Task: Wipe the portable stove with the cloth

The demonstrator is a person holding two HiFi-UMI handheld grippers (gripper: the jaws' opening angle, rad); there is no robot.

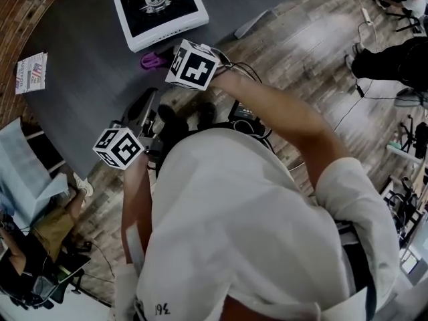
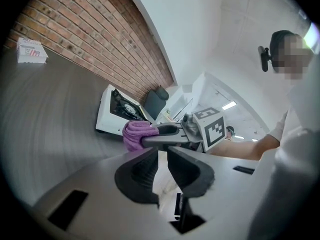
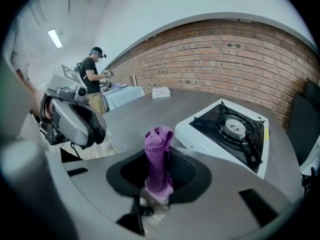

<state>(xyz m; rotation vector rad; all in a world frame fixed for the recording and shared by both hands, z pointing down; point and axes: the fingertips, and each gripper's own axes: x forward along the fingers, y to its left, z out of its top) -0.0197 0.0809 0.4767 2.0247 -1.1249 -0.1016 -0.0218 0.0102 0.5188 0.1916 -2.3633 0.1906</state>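
Note:
The white portable stove (image 1: 159, 9) with a black top and centre burner sits on the grey table (image 1: 80, 99); it also shows in the right gripper view as the stove (image 3: 230, 129). My right gripper (image 3: 159, 153) is shut on a bunched purple cloth (image 3: 158, 139). In the head view the cloth (image 1: 151, 61) hangs just short of the stove's near edge, apart from it. My left gripper (image 2: 163, 156) is nearer my body and by the table's edge. Its jaws stand almost together with nothing between them. It looks at the right gripper (image 2: 167, 134) and the cloth (image 2: 134, 134).
A small printed booklet (image 1: 31, 72) lies at the table's left side by the brick wall (image 3: 235, 54). Wooden floor with cables (image 1: 348, 105) and gear lies to the right. Another person (image 3: 95, 69) stands at a far table.

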